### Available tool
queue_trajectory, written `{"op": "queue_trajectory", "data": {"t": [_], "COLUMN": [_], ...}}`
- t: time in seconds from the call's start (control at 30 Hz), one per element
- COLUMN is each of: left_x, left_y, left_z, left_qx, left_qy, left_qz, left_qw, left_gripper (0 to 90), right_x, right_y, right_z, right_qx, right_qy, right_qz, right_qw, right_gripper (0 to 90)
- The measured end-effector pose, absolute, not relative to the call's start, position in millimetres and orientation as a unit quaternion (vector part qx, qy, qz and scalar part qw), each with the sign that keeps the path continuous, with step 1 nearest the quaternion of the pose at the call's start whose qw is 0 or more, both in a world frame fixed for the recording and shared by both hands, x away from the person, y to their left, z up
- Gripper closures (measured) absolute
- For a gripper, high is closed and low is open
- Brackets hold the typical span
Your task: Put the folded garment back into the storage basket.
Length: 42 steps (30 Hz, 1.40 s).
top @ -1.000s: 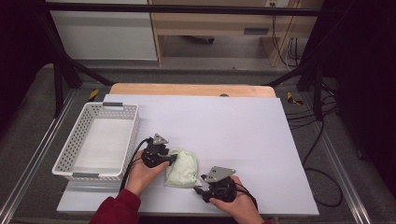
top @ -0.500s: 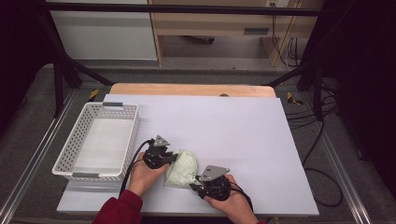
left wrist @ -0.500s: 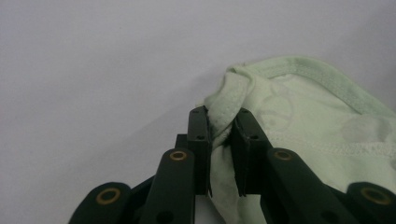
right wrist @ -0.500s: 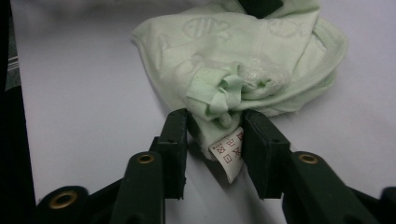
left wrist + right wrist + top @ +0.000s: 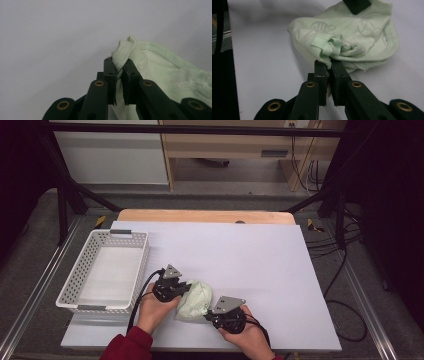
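Near the worktop's [image 5: 280,270] six o'clock edge, a crumpled pale-green cotton garment [image 5: 196,300] is pinched by both closed tools, left tool [image 5: 119,67] and right tool [image 5: 329,65]; it should be drawn apart evenly.

A white perforated basket [image 5: 102,270] sits at the left of a white-topped table [image 5: 250,255], cables [image 5: 345,265] trailing on the floor right.
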<state>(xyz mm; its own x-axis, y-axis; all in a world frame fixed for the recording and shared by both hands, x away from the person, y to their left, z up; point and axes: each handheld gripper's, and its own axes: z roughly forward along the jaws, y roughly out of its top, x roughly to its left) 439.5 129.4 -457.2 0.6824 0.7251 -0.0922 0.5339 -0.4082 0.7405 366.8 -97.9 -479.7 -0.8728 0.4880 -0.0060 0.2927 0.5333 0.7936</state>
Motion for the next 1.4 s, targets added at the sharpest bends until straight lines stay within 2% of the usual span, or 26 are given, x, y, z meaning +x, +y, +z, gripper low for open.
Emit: {"op": "queue_trajectory", "data": {"t": [0.77,1.4], "left_x": [429.0,436.7], "left_y": [130.4,172.3], "left_z": [-405.1,-351.7], "left_qx": [0.835,0.820], "left_qy": [0.342,0.347], "left_qz": [0.155,0.200], "left_qw": [0.403,0.408], "left_gripper": [83.1,83.1], "right_x": [364.8,390.2], "right_y": [-95.3,-48.5], "right_z": [-451.5,-408.5], "right_qx": [0.204,0.162], "right_qy": [0.860,0.859], "right_qz": [0.454,0.474], "right_qw": [0.110,0.106], "right_gripper": [85.2,85.3]}}
